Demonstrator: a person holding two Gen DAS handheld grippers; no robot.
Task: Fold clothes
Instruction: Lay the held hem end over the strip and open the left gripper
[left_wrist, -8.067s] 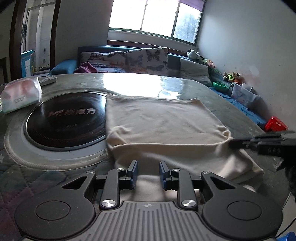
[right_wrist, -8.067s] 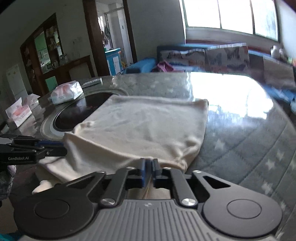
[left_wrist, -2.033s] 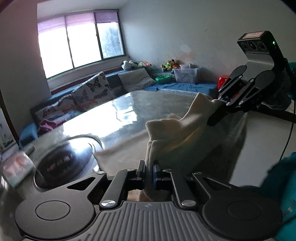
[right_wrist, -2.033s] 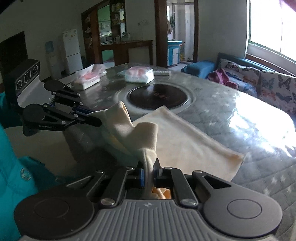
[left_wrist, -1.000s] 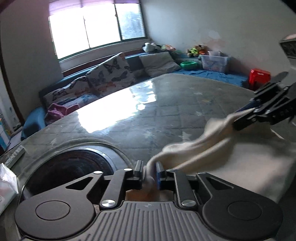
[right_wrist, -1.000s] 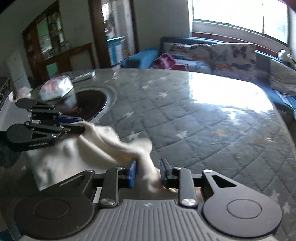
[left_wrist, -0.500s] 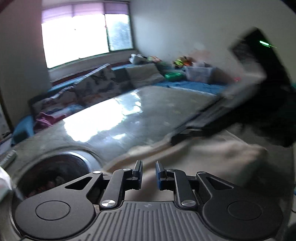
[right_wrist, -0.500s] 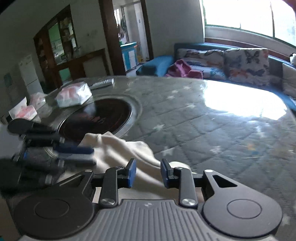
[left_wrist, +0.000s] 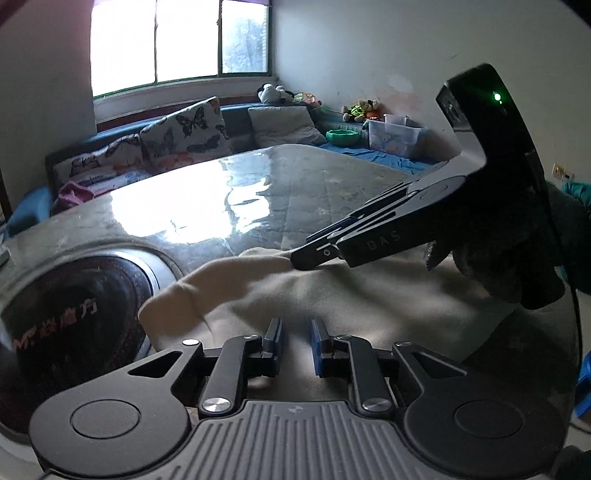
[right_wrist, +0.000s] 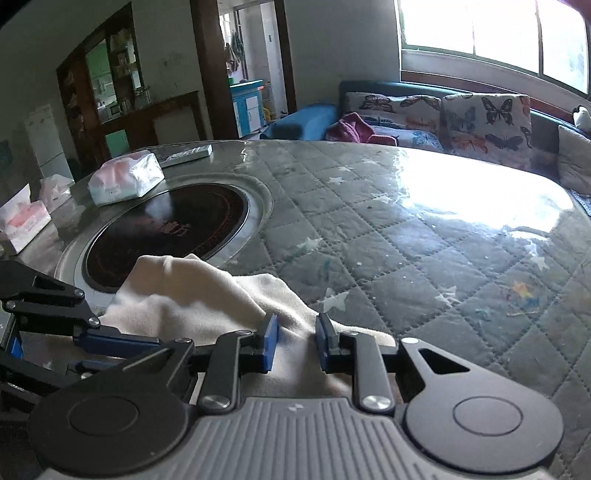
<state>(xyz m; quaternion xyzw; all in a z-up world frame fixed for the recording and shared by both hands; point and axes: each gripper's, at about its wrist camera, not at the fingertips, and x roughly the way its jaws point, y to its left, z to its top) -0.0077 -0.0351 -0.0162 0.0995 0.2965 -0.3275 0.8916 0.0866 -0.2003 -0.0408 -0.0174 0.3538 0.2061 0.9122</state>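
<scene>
Legible text is limited. The finger of my right gripper (left_wrist: 295, 260) bears the embossed letters "DAS". The black round cooktop (left_wrist: 74, 310), inset in the table, carries red lettering: a stylised "M", then Chinese characters ending in "方". The tissue pack's label is too small to read.

Home living and dining room. Landmark: round table (right_wrist: 424, 236) under a quilted cover, with inset induction hob (right_wrist: 166, 232). Behind table: bench sofa, butterfly cushions (right_wrist: 484, 110), wide window (left_wrist: 177, 40). Beside sofa: soft toys (left_wrist: 358, 109). On table beside hob: tissue packs (right_wrist: 125, 179). Beyond: wooden doorway, fridge (right_wrist: 44, 138).
</scene>
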